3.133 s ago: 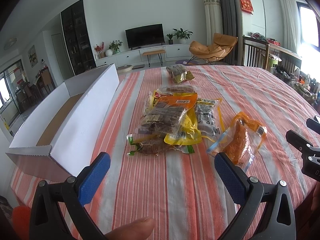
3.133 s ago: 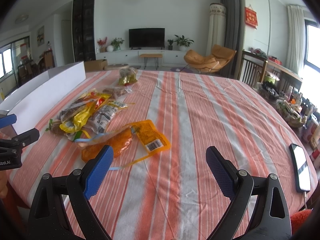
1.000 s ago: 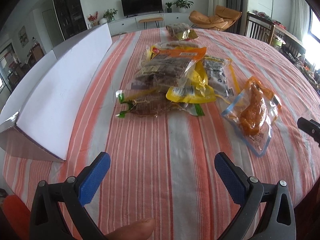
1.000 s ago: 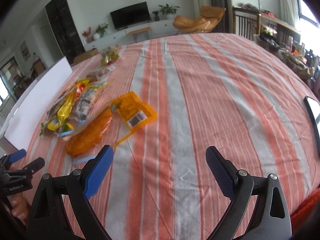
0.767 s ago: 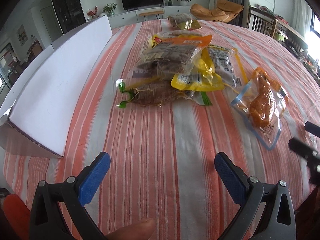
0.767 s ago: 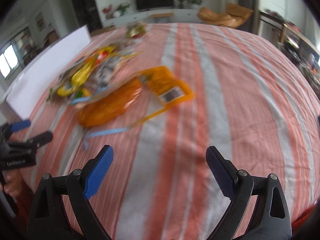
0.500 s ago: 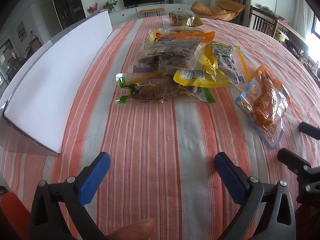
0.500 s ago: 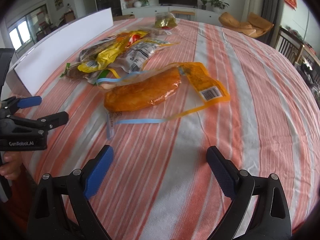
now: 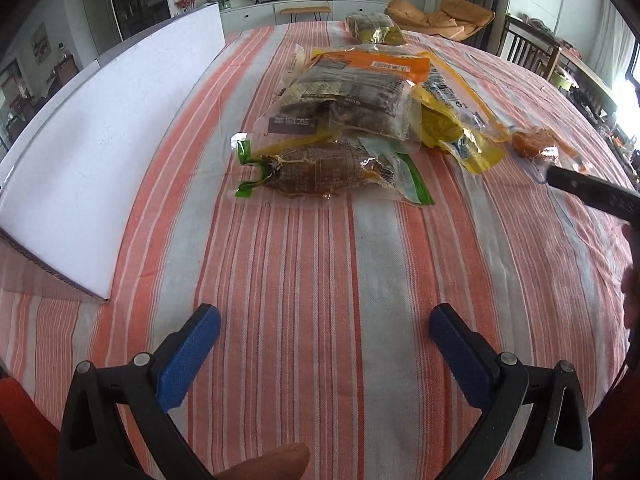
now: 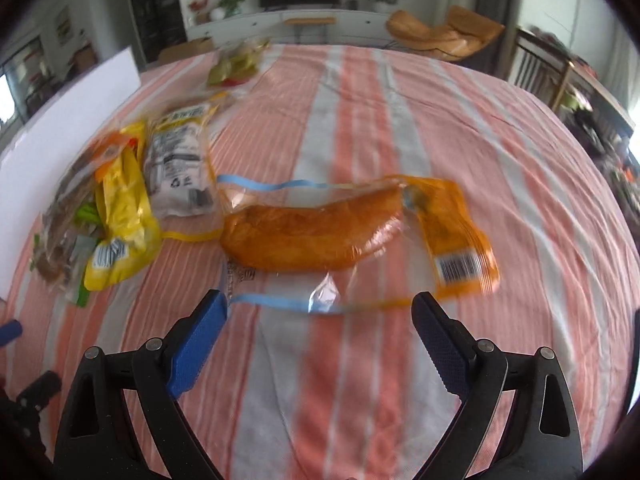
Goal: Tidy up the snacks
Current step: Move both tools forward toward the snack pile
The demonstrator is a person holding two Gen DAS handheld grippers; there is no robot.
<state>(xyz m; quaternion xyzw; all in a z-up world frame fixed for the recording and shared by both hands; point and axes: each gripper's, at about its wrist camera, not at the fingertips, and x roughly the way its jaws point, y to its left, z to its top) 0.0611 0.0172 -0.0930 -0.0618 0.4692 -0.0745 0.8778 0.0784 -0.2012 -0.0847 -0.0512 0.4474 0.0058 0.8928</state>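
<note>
Several snack packs lie on the striped tablecloth (image 9: 360,280). In the left wrist view a clear pack with brown meat and green trim (image 9: 320,168) lies nearest, behind it a stacked orange-and-clear pack (image 9: 360,88) and a yellow pack (image 9: 460,132). My left gripper (image 9: 325,344) is open and empty, well short of them. In the right wrist view an orange chicken-leg pack (image 10: 344,232) lies just ahead of my open, empty right gripper (image 10: 320,328). The yellow pack (image 10: 120,216) and a grey pack (image 10: 180,164) lie to its left.
A white open cardboard box (image 9: 100,140) stands along the table's left side. A small greenish snack bag (image 9: 372,28) lies at the far end, also in the right wrist view (image 10: 236,64). The right gripper's black body (image 9: 592,192) shows at the left view's right edge.
Both grippers have moved forward and lower toward the snacks. The right gripper swung left and now faces the orange chicken-leg pack up close. Both stay open.
</note>
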